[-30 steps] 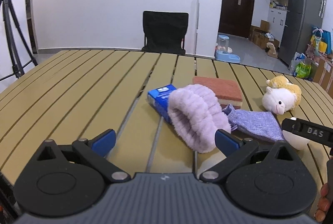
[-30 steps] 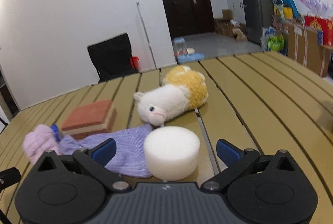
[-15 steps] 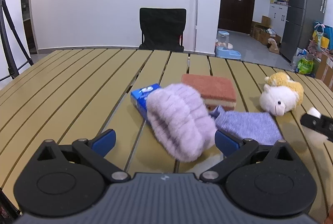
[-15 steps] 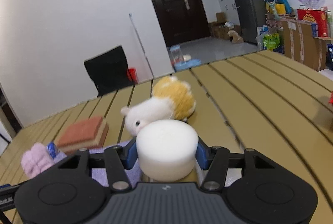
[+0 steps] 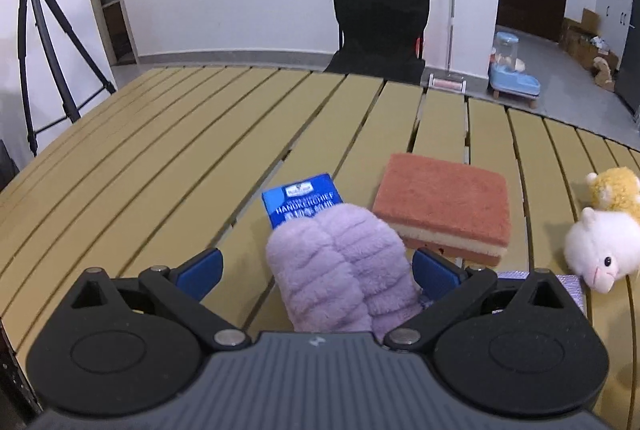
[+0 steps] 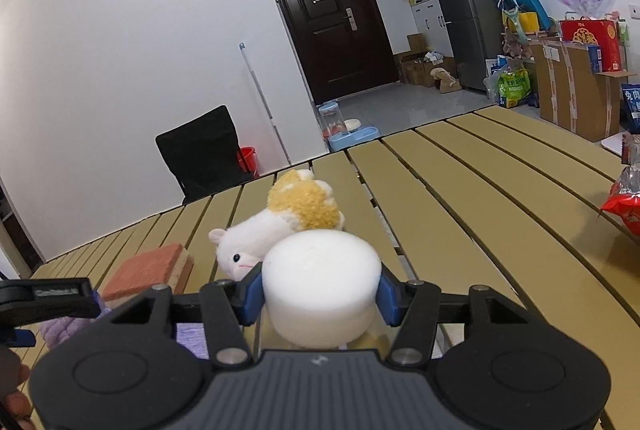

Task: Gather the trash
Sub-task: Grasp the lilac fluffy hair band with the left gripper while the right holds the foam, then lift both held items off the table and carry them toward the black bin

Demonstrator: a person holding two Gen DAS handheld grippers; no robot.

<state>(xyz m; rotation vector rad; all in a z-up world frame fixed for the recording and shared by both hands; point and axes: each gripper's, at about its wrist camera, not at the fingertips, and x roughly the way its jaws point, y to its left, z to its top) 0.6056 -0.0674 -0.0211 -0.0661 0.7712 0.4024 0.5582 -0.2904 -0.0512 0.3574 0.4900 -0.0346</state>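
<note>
My right gripper [image 6: 320, 296] is shut on a white foam cylinder [image 6: 320, 288] and holds it above the slatted table. My left gripper [image 5: 318, 268] is open, its fingers on either side of a fluffy lilac slipper [image 5: 340, 266] without touching it. The slipper lies partly over a blue handkerchief pack [image 5: 302, 202]. A purple cloth [image 5: 566, 284] lies at the right under the gripper, also seen in the right wrist view [image 6: 192, 340].
An orange sponge [image 5: 444, 208] lies right of the slipper. A white and yellow plush toy [image 5: 604, 234] lies at the right [image 6: 284, 226]. A red snack bag [image 6: 624, 202] sits at the far right. A black chair [image 5: 380, 26] stands behind the table [image 5: 160, 158].
My right gripper closed on the white foam cylinder and lifted it. My left gripper moved forward so the lilac slipper now sits between its open fingers.
</note>
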